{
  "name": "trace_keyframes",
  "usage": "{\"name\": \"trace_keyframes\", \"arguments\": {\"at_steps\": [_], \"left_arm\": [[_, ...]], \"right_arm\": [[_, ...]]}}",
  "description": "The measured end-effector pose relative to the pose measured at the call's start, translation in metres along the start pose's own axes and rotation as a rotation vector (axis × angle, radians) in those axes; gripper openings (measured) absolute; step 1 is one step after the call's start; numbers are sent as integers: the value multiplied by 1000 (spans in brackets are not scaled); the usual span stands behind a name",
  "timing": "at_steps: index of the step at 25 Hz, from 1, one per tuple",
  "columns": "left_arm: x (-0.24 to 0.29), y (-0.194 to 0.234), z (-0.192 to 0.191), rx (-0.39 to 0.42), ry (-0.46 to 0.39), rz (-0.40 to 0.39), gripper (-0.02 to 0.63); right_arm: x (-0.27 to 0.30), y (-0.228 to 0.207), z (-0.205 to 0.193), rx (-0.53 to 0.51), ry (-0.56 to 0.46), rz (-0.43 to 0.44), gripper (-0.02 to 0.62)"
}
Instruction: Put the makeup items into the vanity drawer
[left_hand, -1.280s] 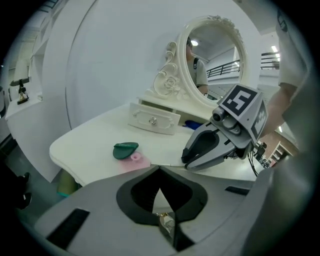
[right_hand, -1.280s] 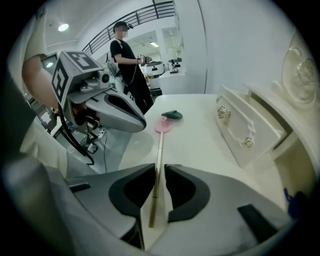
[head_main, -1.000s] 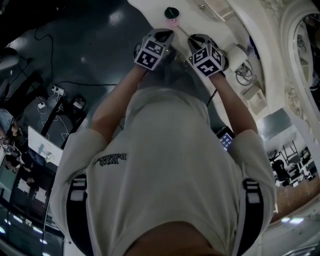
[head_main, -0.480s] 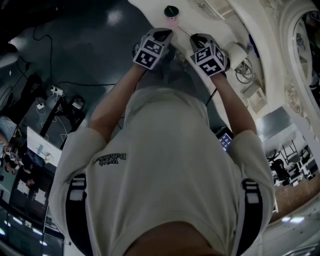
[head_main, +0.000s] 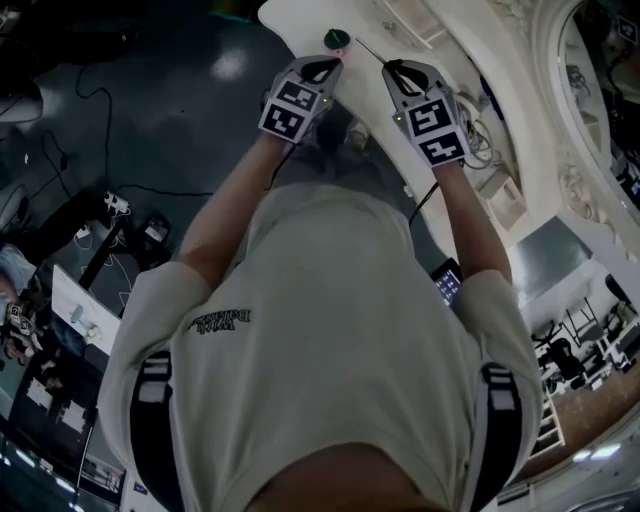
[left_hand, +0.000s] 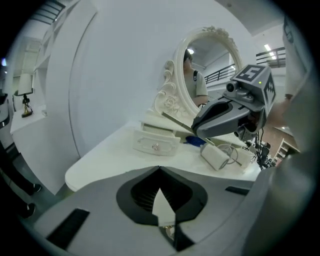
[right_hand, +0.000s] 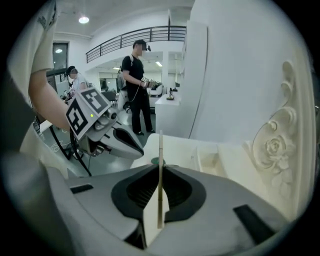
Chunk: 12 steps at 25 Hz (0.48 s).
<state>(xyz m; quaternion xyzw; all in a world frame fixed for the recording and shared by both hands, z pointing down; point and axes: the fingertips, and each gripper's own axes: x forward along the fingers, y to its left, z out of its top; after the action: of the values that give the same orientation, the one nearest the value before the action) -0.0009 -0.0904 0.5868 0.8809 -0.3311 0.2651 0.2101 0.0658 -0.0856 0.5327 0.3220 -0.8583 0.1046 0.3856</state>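
A thin cream makeup stick (right_hand: 160, 175) stands upright between the jaws of my right gripper (right_hand: 160, 167), which have just been closing and are now shut on it. In the head view the stick (head_main: 368, 50) juts from the right gripper (head_main: 395, 68) over the white vanity top (head_main: 290, 15). My left gripper (left_hand: 160, 170) is shut, with nothing showing past its tips. It hovers (head_main: 325, 66) just short of a pink jar with a green lid (head_main: 337, 40). A small white drawer unit (left_hand: 155, 141) sits on the vanity, and its open drawer (right_hand: 210, 156) lies beyond the stick.
An ornate oval mirror (left_hand: 210, 70) stands at the back of the vanity. On the top are a blue item (left_hand: 192, 141) and a white box with a cable (left_hand: 216, 156). People stand in the room behind (right_hand: 137, 85). Cables lie on the dark floor (head_main: 110, 190).
Both grippers have risen off the vanity top. The right one rose more, lifting the stick with it.
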Motion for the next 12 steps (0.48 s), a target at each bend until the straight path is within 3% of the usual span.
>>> {"name": "trace_keyframes", "arguments": {"at_steps": [6, 12], "left_arm": [[-31, 2, 71, 87, -127, -18, 14], [-75, 3, 144, 91, -269, 4, 14]], "right_arm": [[-50, -12, 76, -13, -176, -47, 31], [-108, -17, 131, -40, -342, -80, 31]]}}
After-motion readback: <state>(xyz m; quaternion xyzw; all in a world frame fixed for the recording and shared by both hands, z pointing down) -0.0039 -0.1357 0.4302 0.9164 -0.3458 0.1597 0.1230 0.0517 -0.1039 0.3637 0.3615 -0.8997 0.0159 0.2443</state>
